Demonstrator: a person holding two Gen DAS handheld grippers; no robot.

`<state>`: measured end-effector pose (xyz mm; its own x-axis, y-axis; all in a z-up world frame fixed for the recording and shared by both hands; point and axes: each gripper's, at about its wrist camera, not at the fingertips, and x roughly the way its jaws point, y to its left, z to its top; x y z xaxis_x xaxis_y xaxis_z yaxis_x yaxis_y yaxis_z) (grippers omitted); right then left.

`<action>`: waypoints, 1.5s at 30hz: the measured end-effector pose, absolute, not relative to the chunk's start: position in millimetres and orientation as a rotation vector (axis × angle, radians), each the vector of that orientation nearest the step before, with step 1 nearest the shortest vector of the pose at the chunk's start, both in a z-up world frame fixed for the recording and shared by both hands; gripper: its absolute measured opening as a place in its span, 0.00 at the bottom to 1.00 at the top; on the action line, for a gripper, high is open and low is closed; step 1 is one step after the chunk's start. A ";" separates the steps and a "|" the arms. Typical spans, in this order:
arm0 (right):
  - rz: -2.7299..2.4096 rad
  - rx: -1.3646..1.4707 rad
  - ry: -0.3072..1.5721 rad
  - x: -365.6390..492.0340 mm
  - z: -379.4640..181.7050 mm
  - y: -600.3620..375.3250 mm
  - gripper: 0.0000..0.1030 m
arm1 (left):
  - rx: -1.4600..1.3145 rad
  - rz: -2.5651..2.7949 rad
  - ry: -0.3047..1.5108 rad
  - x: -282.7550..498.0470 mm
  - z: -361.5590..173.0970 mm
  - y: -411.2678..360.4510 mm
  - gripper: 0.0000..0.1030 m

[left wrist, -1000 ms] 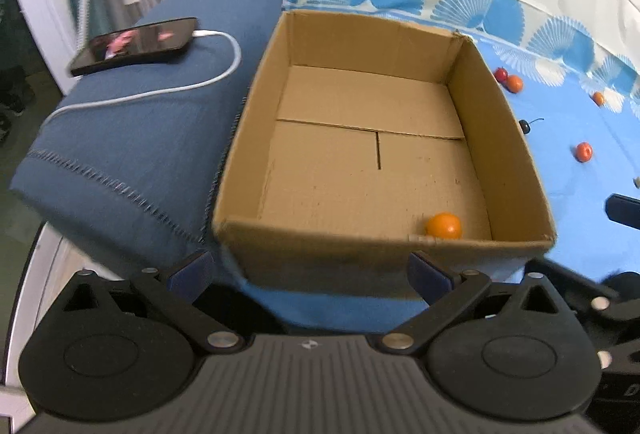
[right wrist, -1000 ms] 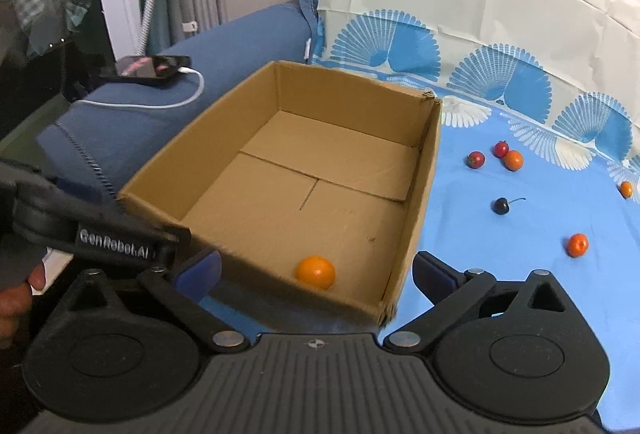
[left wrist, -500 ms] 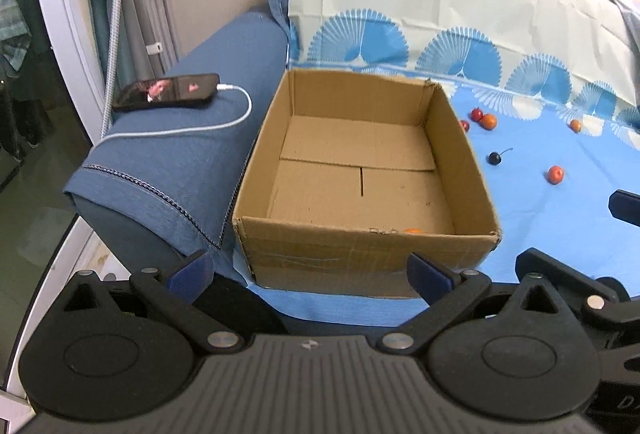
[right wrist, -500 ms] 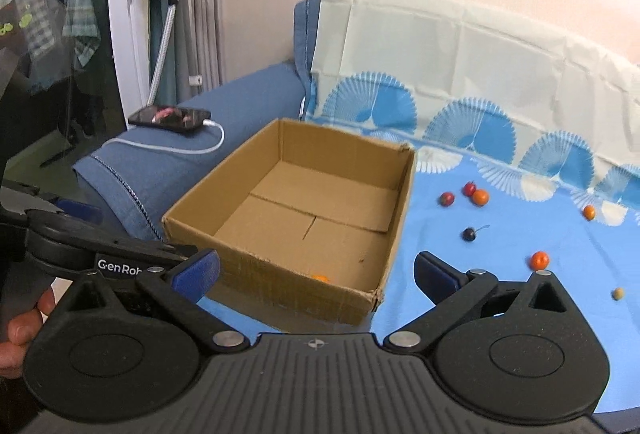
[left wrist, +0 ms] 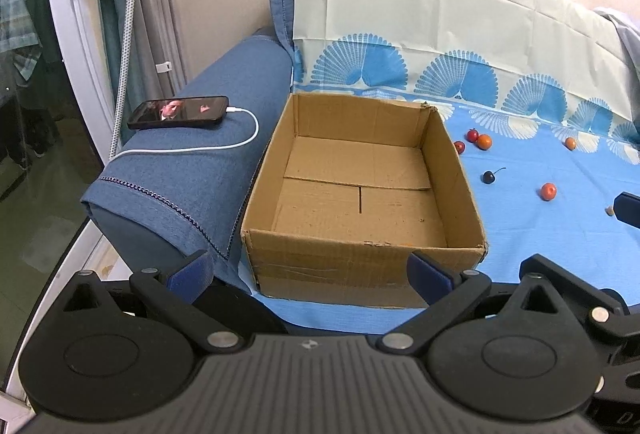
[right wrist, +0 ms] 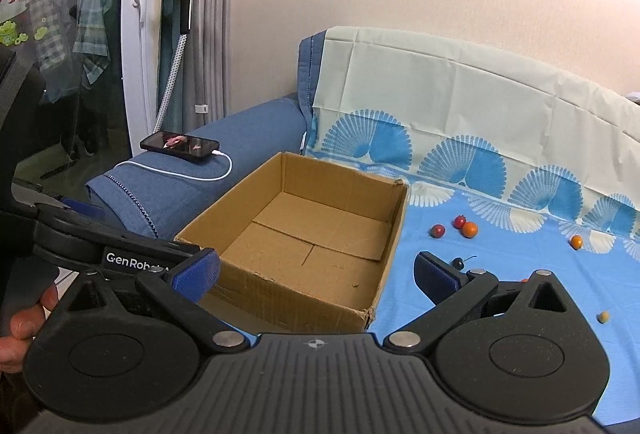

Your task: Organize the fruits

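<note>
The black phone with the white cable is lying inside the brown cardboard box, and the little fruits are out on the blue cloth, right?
Not quite. The black phone with its white cable lies on the blue sofa armrest, beside the brown cardboard box, not inside it; the left wrist view shows this. The little fruits are indeed out on the blue cloth.

A phone (left wrist: 179,112) lies on the blue sofa arm (left wrist: 208,170) — white cable (left wrist: 224,147) plugged in.

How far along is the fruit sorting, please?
Barely started: no fruit shows inside the cardboard box, though its near wall hides some floor. The left claw and right claw are open and empty. Fruits like the dark cherry lie on the blue cloth.
</note>
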<state>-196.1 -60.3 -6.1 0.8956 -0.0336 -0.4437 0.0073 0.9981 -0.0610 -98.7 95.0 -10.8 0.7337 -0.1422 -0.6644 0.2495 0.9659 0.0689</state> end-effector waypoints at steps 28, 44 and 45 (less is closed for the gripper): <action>-0.006 -0.030 0.512 -184.2 -20.2 -66.0 0.99 | 0.182 -0.203 0.762 -90.2 -23.9 90.8 1.00; -0.001 0.075 0.560 -165.7 -45.8 -97.7 0.99 | 0.238 -0.204 0.849 -66.5 -46.4 65.0 1.00; -0.001 0.083 0.564 -163.4 -47.7 -100.2 0.99 | 0.240 -0.203 0.858 -63.6 -47.9 62.8 1.00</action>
